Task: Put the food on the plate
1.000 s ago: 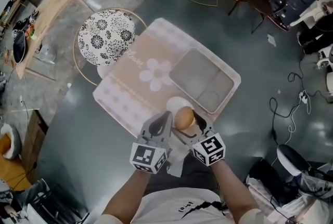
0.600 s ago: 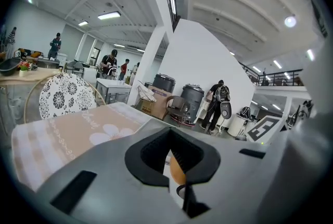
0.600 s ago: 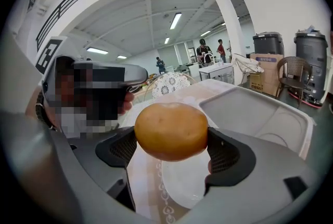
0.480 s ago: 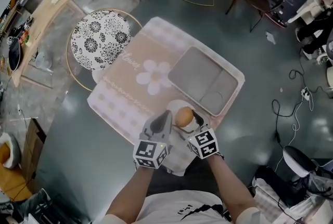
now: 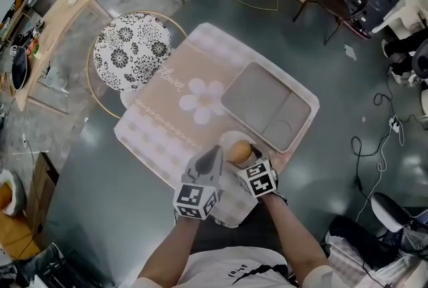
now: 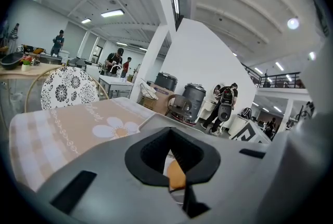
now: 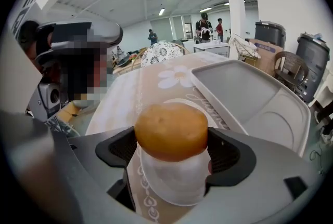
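A round golden bun (image 7: 171, 131) is gripped between the black pads of my right gripper (image 7: 171, 151), which is shut on it. It hangs just above a small white plate (image 7: 174, 186) on the beige flowered tablecloth (image 5: 184, 96). In the head view the bun (image 5: 239, 152) sits over the plate (image 5: 225, 141) near the table's front edge, with the right gripper (image 5: 245, 161) behind it. My left gripper (image 5: 208, 161) is close beside it on the left, shut and empty. In the left gripper view, the bun (image 6: 177, 176) shows through the gap in that gripper's (image 6: 171, 160) jaws.
A grey compartment tray (image 5: 267, 105) lies on the cloth just beyond and right of the plate. A round stool with a black-and-white floral seat (image 5: 130, 49) stands at the table's far left. Chairs, bins and cables sit on the floor around.
Both grippers stay nearly in place over the plate, and the bun remains in the right one. The head view has shifted slightly.
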### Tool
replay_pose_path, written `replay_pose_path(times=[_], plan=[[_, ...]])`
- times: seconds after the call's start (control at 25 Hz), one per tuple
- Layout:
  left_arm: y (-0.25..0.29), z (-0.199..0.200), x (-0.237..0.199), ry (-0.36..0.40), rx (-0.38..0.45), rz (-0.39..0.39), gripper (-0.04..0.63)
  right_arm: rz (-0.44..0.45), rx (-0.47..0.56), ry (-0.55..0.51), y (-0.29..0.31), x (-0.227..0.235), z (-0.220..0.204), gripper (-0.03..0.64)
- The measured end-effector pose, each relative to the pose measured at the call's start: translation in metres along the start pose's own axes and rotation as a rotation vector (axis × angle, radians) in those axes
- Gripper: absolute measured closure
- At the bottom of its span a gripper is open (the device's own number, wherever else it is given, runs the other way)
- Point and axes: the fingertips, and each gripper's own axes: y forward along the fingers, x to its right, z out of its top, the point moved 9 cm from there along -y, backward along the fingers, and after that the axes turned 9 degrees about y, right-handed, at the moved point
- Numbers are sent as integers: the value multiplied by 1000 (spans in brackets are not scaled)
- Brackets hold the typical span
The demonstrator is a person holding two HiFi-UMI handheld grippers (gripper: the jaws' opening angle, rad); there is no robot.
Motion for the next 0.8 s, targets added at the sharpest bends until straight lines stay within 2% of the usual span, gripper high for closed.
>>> replay_pose_path(times=[0.16, 0.44, 0.8], plan=[[1, -3, -1, -1, -4, 2, 589, -10, -31, -10, 6, -1, 3, 215], [-5, 9, 9, 14, -26, -9, 589, 14, 7, -7, -11, 0, 19, 213], [-39, 46, 30, -25, -79, -15, 589, 137, 104, 56, -92, -29, 46, 216]])
